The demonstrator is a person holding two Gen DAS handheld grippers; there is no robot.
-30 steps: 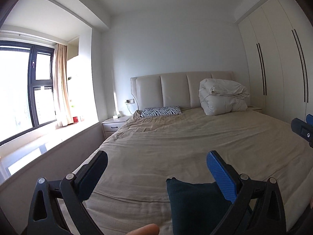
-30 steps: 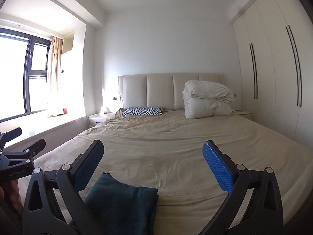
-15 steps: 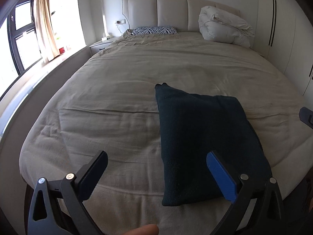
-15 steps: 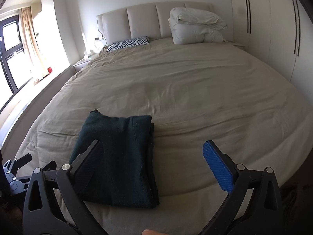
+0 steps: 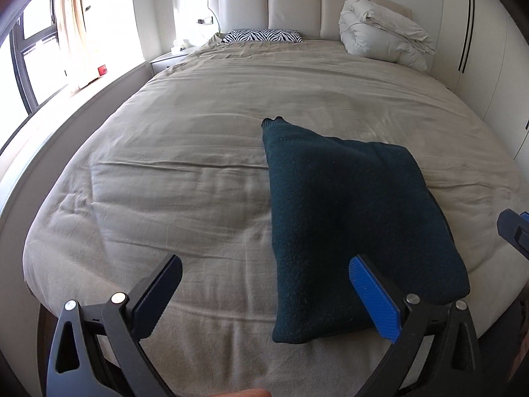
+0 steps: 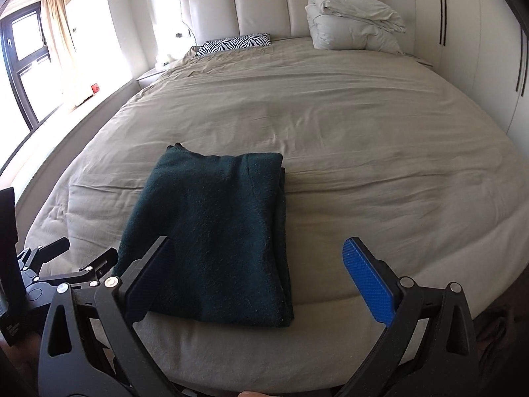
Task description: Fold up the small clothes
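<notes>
The folded dark green garment (image 5: 350, 218) lies flat on the bed (image 5: 198, 152), near its foot edge, a neat rectangle with one small corner poking out at its far left. My left tongs (image 5: 264, 297) are spread wide and hold nothing; they hang over the bed's near edge with the garment's left side passing between the fingers, the blue-padded right finger over the cloth, though I cannot tell whether it touches. My right tongs (image 6: 261, 281) are spread just as wide and empty too, with the left finger over the garment's near left part and the right finger over bare sheet. In the right view my left tongs show low at the left edge, apart from the cloth. Beyond the garment the beige sheet (image 6: 330, 125) runs wrinkled up to a zebra-striped pillow (image 6: 234, 43) and a bundled white duvet (image 6: 353, 26) against the padded headboard (image 6: 264, 6). A window with a pale curtain (image 5: 71, 26) stands to the left, white wardrobe doors (image 5: 479, 49) to the right
</notes>
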